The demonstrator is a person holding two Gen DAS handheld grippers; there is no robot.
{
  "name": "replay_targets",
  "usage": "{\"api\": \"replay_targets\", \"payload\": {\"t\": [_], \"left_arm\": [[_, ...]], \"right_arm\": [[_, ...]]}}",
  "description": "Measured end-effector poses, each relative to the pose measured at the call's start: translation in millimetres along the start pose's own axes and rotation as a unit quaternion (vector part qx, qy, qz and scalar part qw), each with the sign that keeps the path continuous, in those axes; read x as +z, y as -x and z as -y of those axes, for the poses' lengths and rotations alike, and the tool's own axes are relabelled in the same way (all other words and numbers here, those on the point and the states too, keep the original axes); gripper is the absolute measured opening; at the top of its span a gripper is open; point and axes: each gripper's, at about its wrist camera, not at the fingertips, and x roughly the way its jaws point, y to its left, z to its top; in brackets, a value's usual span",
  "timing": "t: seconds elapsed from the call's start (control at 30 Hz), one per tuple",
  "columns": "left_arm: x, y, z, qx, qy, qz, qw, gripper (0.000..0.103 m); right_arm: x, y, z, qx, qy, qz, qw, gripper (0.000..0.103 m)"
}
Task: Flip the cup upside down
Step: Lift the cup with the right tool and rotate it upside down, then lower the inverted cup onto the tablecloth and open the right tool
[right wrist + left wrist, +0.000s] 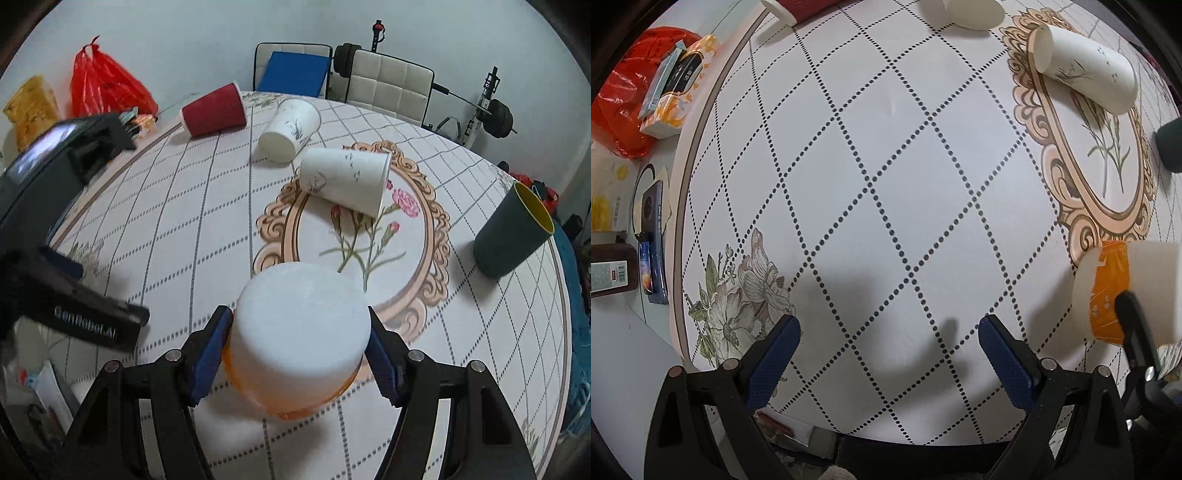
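My right gripper (300, 334) is shut on a white and orange paper cup (299, 332), held upside down with its white base toward the camera and its orange rim near the tablecloth. The same cup shows in the left wrist view (1123, 291) at the right edge, with a black right finger (1137, 332) against it. My left gripper (889, 334) is open and empty over the table, to the left of the cup; its body shows in the right wrist view (74, 310).
On the round table (184, 221) two white cups (345, 181) (290, 129) and a red cup (214, 110) lie on their sides. A dark green cup (511, 232) stands upright at the right. Red bag (107, 85), boxes (676, 92) and chairs (388, 81) surround the table.
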Motion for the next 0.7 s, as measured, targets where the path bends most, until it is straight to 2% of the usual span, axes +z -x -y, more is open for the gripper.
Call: {"api": "replay_targets", "payload": {"t": [0.23, 0.3, 0.37, 0.4, 0.53, 0.7], "left_arm": [[-14, 4, 5, -0.001, -0.014, 0.013, 0.9998, 0.099], [-17, 9, 5, 0.001, -0.020, 0.021, 0.9996, 0.099], [-20, 17, 4, -0.001, -0.024, 0.031, 0.9992, 0.099], [-23, 23, 3, -0.002, -0.028, 0.038, 0.9989, 0.099], [-34, 52, 6, -0.006, -0.046, 0.068, 0.9966, 0.099], [-50, 95, 11, -0.021, -0.050, 0.102, 0.9934, 0.099]], "right_arm": [[-9, 4, -7, -0.008, 0.007, -0.024, 1.000, 0.072], [-8, 5, -6, -0.009, 0.001, -0.034, 0.999, 0.077], [-6, 6, -3, -0.004, -0.019, -0.058, 0.998, 0.090], [-5, 8, -1, -0.006, -0.027, -0.065, 0.998, 0.092], [-3, 36, 16, -0.024, -0.088, -0.080, 0.993, 0.096], [-8, 83, 39, -0.072, -0.181, -0.106, 0.975, 0.096]]}}
